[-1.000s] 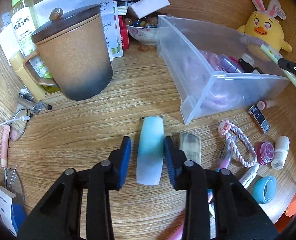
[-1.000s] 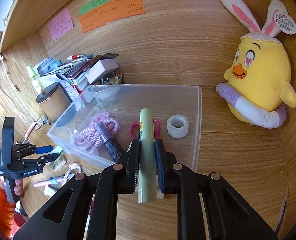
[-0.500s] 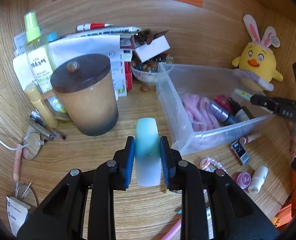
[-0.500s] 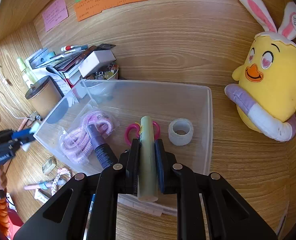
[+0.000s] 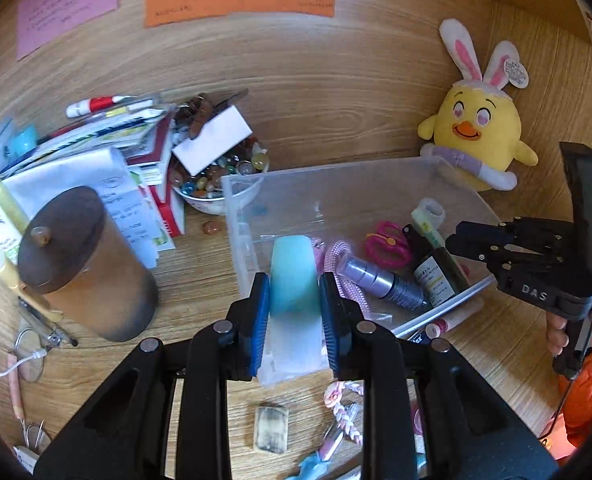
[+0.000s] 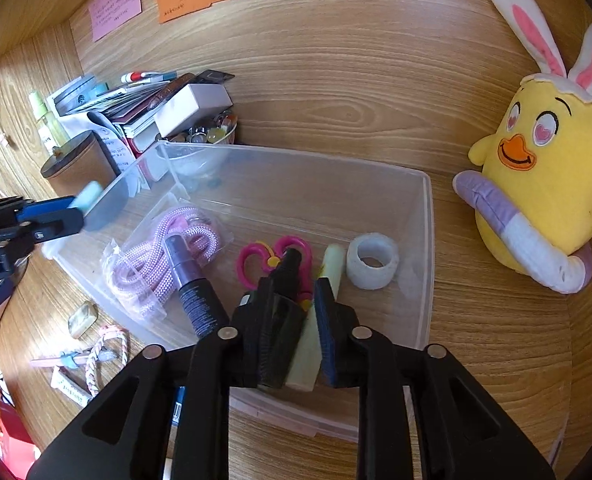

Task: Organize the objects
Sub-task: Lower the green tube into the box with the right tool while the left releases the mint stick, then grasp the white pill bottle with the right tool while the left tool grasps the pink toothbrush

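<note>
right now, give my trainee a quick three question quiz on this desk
1. True or false: the left tongs are empty.
2. Which of these lies in the clear bin? A pink-handled scissors; B glasses; C lidded mug.
3. Where does the yellow plush chick sit, inside or outside the bin?

Key
1. False: they clamp a blue-and-white bar.
2. A.
3. Outside, beside the bin against the wooden wall.
</note>
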A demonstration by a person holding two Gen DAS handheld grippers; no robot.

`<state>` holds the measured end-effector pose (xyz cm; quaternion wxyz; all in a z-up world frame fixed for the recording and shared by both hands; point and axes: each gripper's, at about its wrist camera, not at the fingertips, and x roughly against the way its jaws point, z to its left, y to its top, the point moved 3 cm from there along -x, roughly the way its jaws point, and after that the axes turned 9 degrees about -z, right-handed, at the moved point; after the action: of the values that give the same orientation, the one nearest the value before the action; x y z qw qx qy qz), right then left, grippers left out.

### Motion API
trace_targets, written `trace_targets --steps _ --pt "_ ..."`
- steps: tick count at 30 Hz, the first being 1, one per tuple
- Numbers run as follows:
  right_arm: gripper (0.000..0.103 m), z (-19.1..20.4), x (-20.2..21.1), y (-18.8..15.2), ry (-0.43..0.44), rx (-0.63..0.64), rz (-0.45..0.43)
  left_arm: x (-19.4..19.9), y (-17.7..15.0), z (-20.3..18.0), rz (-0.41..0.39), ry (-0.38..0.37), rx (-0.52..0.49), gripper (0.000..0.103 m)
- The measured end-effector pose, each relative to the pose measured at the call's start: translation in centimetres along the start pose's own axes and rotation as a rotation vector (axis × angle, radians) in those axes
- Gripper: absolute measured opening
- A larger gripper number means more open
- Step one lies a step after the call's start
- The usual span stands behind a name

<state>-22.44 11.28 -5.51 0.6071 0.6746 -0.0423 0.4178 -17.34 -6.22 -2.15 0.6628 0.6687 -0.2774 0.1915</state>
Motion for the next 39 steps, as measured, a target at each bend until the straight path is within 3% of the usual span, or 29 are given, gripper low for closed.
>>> trace_targets --steps 8,16,18,20,23,26,28,30,37,39 --pt "0.034 0.5 2.7 -0.2 0.038 0.011 -0.044 -1.9 -0.1 -1.0 0.047 -0.009 -0.015 0.025" --pt "0.035 2.0 5.1 -1.0 0.068 0.071 -0.064 0.4 0.5 -1.5 -0.003 0.001 -0.029 0.027" --pt "0.035 2.3 5.6 -1.6 0.073 0.074 -0.061 1.3 0.3 -1.3 -0.019 0.018 -0.029 0.036" --pt "0.037 2.5 6.0 -2.3 0.084 0.071 -0.052 2.4 -0.1 -1.0 -0.036 0.028 -0.025 0.054" --pt "0.048 3.0 6.3 -3.5 0.100 0.057 -0.033 3.7 -1.4 -0.5 -0.035 0.047 -0.023 0.074" --pt "0.061 3.9 6.4 -4.9 0.120 0.049 -0.013 4.3 -3.0 -0.2 -0.002 0.056 -0.014 0.087" --pt "0.069 4.8 6.5 -5.8 0.132 0.050 -0.004 4.7 -4.4 0.0 0.018 0.078 -0.025 0.088" --pt "0.072 5.7 6.6 -6.7 0.138 0.060 0.003 5.1 -5.9 0.3 0.040 0.094 -0.028 0.088" --pt "0.072 8.2 6.1 -9.2 0.144 0.113 0.039 5.3 -10.9 2.0 0.132 0.098 0.002 0.088" --pt "0.072 8.4 5.8 -9.8 0.146 0.110 0.052 5.1 -11.7 2.5 0.146 0.097 0.010 0.083"
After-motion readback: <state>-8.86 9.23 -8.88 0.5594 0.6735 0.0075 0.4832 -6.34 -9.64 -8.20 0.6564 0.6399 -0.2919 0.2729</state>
